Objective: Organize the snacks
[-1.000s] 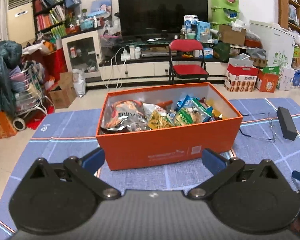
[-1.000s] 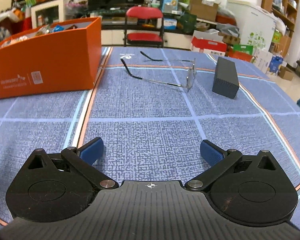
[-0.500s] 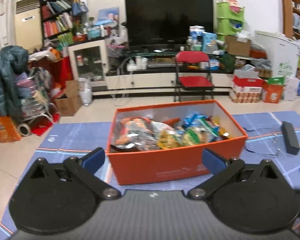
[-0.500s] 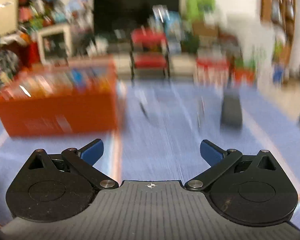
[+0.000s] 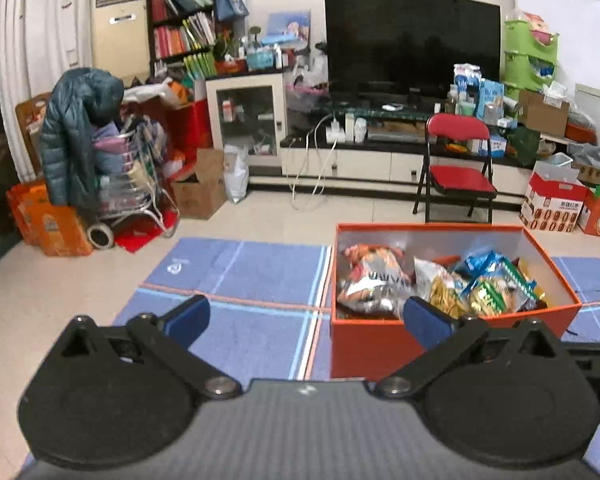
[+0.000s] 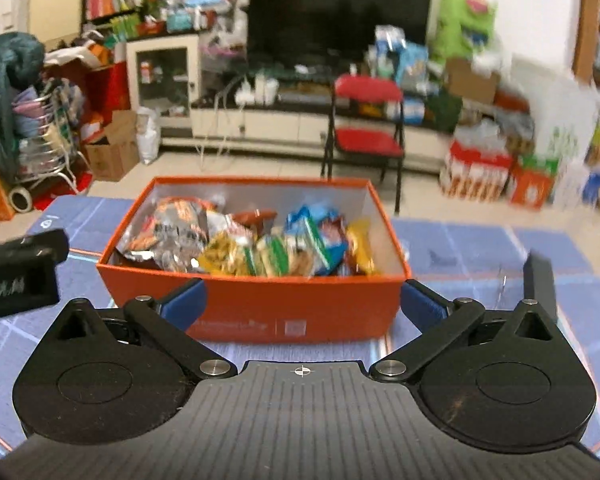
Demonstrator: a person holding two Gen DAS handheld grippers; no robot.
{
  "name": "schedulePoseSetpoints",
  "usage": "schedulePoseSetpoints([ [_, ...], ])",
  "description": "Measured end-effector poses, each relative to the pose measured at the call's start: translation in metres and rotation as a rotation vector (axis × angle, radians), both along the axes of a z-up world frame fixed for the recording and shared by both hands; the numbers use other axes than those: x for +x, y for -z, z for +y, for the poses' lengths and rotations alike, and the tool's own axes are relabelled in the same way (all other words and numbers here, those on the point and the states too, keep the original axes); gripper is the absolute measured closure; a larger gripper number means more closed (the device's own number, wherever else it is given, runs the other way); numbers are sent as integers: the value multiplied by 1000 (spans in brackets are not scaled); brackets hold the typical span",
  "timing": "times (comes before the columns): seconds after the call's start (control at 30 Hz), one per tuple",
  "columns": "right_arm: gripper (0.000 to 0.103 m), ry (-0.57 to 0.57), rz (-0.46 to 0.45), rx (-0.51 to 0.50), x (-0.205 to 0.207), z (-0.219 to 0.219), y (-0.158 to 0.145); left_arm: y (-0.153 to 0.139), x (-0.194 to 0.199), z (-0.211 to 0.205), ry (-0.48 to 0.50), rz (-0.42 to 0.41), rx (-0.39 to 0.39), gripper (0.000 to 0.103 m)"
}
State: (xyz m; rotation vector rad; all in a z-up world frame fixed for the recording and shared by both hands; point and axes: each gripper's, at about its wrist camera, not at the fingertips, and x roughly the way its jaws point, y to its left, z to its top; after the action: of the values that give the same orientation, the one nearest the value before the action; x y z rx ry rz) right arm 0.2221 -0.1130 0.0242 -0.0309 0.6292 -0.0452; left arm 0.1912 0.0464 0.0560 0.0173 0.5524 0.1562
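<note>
An orange box (image 5: 364, 344) (image 6: 260, 312) stands on the blue checked tablecloth, filled with several snack packets (image 5: 440, 284) (image 6: 244, 240). My left gripper (image 5: 306, 318) is open and empty, above the table to the left of the box. My right gripper (image 6: 302, 306) is open and empty, in front of the box's near wall and raised above the cloth. The left gripper's body shows at the left edge of the right wrist view (image 6: 16, 272).
A dark rectangular block (image 6: 540, 284) lies on the cloth right of the box, with thin glasses beside it. Beyond the table edge are a red folding chair (image 5: 456, 168), a TV stand, boxes and a laden cart (image 5: 116, 176).
Both grippers rose and pulled back. The left one swung left, so the box now sits at its right. The right one swung left to face the box. Both stayed open.
</note>
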Motion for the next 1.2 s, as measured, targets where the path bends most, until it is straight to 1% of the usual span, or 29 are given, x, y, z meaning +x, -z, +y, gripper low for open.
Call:
schedulePoseSetpoints([
  [0.1, 8, 16, 38, 30, 0, -5, 9, 3, -1, -4, 7, 10, 16, 1],
  [0.23, 8, 31, 22, -14, -6, -9, 5, 4, -3, -7, 18, 17, 16, 1],
  [0.37, 8, 38, 15, -12, -11, -14, 0, 7, -2, -12, 23, 35, 16, 1],
  [0.47, 8, 47, 17, -19, -14, -18, -1, 8, -4, -17, 24, 30, 29, 1],
  [0.6, 8, 48, 20, -17, -16, -21, 0, 10, -2, -21, 41, 40, 19, 1],
  [0.7, 8, 53, 24, -21, -16, -22, 1, 11, -3, -26, 44, 38, 35, 1],
  [1.2, 8, 69, 27, -28, -20, -32, 0, 10, -5, -32, 53, 35, 25, 1],
])
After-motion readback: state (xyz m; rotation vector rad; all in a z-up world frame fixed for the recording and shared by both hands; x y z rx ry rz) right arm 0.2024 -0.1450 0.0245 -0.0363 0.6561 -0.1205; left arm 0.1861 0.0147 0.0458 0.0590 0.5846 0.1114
